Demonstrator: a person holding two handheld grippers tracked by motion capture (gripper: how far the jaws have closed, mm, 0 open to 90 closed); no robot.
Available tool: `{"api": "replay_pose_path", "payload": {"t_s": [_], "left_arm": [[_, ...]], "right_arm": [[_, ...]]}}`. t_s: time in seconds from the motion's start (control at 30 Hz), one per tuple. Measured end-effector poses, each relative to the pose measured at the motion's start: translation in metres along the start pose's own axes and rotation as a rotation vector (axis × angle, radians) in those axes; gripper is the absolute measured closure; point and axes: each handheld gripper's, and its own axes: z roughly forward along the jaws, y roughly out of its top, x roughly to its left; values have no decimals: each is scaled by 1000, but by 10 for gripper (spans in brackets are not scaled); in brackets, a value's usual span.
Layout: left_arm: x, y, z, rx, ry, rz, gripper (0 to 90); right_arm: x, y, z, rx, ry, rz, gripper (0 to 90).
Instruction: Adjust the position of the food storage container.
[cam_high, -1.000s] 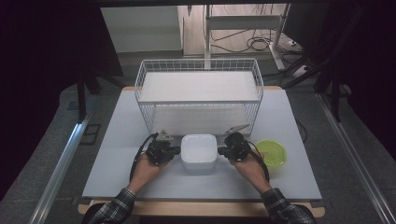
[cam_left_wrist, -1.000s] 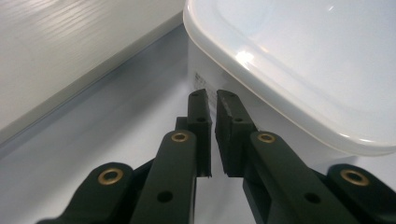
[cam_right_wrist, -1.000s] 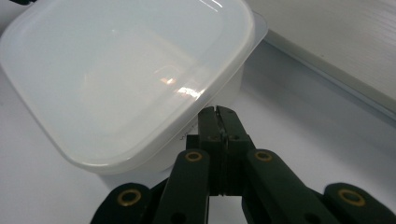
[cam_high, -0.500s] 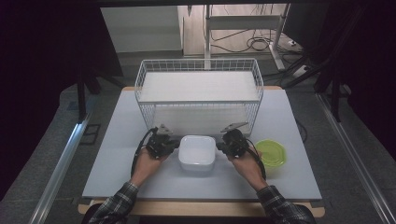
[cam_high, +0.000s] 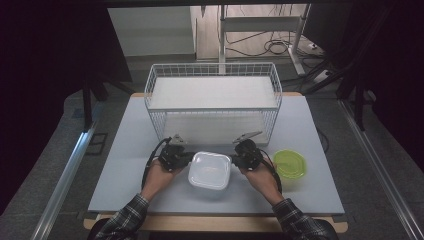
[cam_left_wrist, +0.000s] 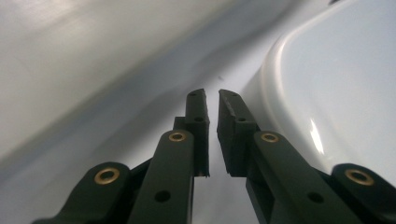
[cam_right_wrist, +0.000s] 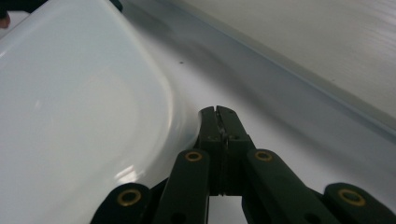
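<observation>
Since a second ago the white lidded container (cam_high: 209, 169) has slid slightly toward the person, pinched between the left tool (cam_high: 186, 159) and right tool (cam_high: 234, 159); both tools have their jaws closed on nothing, pressing its sides. I judge it mid-reposition. It sits on the pale worktop (cam_high: 125, 150), before the wire basket (cam_high: 212, 100); a green lid (cam_high: 290, 163) lies to its right, dark room around.
</observation>
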Motion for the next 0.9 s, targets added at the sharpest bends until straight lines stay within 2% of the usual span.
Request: {"api": "replay_pose_path", "payload": {"t_s": [0.1,0.2,0.33,0.4,0.5,0.6,0.67,0.73,0.8,0.9], "left_arm": [[-8,-4,-1,28,28,15,829],[-8,-8,-3,39,-4,-10,825],[-12,-12,-7,41,-16,-25,825],[-15,-14,-8,54,-4,-12,827],[-17,-19,-10,54,-11,-43,827],[-21,-25,-15,61,-17,-40,826],[-24,-30,-20,60,-21,-40,825],[-27,-33,-25,57,-26,-38,825],[-31,-36,-29,54,-35,-39,823],[-38,-39,-33,49,-31,-31,821]], "right_arm": [[2,-2,0,5,-7,-8,893],[0,-3,2,10,-23,-6,892],[-5,-4,1,12,-57,2,888],[-5,-6,-4,8,-59,16,888],[-1,-11,-15,3,-83,4,888],[3,-23,-29,11,-101,4,888],[6,-33,-35,15,-73,18,887],[11,-42,-36,31,-17,39,880],[17,-44,-34,27,22,37,875],[21,-37,-32,17,2,12,876]]}}
